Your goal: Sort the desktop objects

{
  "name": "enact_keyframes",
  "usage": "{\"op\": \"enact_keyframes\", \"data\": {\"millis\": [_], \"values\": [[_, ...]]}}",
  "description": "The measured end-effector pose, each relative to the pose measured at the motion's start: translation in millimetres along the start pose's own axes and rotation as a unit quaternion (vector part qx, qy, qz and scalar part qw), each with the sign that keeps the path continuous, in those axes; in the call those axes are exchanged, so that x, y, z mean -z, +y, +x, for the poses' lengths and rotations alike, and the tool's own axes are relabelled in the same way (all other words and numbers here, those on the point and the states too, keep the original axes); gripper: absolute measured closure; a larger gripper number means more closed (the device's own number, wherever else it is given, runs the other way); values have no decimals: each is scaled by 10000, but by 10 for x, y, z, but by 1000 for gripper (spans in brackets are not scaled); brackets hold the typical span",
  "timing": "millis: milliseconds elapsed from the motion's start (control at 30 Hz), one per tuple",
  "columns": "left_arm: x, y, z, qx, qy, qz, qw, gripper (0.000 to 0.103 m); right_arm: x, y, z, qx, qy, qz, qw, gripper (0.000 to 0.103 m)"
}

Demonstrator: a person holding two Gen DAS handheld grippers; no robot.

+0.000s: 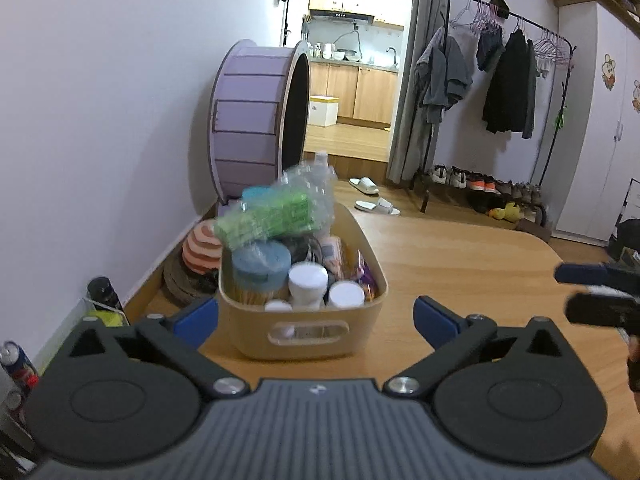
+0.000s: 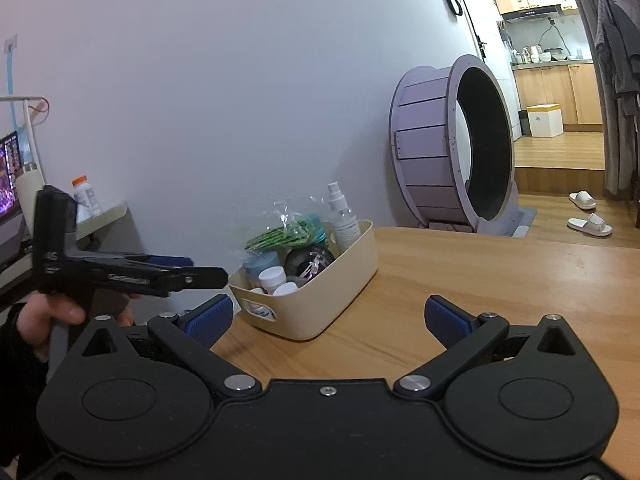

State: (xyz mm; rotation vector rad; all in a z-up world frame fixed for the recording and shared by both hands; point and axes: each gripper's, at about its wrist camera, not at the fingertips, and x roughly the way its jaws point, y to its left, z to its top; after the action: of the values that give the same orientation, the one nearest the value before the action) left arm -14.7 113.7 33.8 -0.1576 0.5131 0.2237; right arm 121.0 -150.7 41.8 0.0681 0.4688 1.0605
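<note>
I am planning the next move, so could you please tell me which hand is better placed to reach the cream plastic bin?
Left: its open tongs face the cream plastic bin head-on.

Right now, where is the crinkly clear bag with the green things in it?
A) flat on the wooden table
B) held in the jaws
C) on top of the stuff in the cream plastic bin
C: the crinkly clear bag tops the pile in the cream plastic bin.

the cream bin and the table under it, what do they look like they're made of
Cream bin: probably moulded plastic, matte, with rounded corners, a smooth one-piece wall and a cut-out handle. Table: wood or wood-look laminate, light oak tone, printed-looking grain, soft sheen; which one is unclear.
</note>
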Motion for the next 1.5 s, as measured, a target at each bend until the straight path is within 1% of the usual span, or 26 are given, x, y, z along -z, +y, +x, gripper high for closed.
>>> {"op": "enact_keyframes", "data": {"millis": [67, 133, 267, 367, 600, 700, 800, 1133, 1500], "values": [[44, -12, 0, 14, 1, 85, 10000, 0, 9, 42, 50, 29, 22, -28, 10000, 0], [67, -16, -30, -5, -85, 106, 9999, 0, -9, 98, 90, 17, 26, -62, 10000, 0], [115, 67, -40, 59, -33, -109, 9999, 0, -51, 227, 139, 12, 36, -281, 9996, 0], [180, 88, -7, -66, 25, -68, 10000, 0, -62, 291, 174, -5, 89, -353, 9993, 0], [269, 198, 2, -304, 47, -218, 9993, 0, -44, 398, 280, 31, 192, -437, 9989, 0], [260, 272, -32, -279, 19, -369, 9989, 0, -25, 451, 332, 29, 232, -468, 9986, 0], [258, 323, -54, -285, 11, -415, 9987, 0, -24, 518, 384, 15, 229, -539, 9983, 0], [259, 337, -90, -277, -30, -405, 9988, 0, -82, 606, 462, 76, 133, -648, 9978, 0], [254, 354, -71, -230, -18, -396, 9989, 0, -91, 647, 437, 62, 70, -691, 9976, 0]]}}
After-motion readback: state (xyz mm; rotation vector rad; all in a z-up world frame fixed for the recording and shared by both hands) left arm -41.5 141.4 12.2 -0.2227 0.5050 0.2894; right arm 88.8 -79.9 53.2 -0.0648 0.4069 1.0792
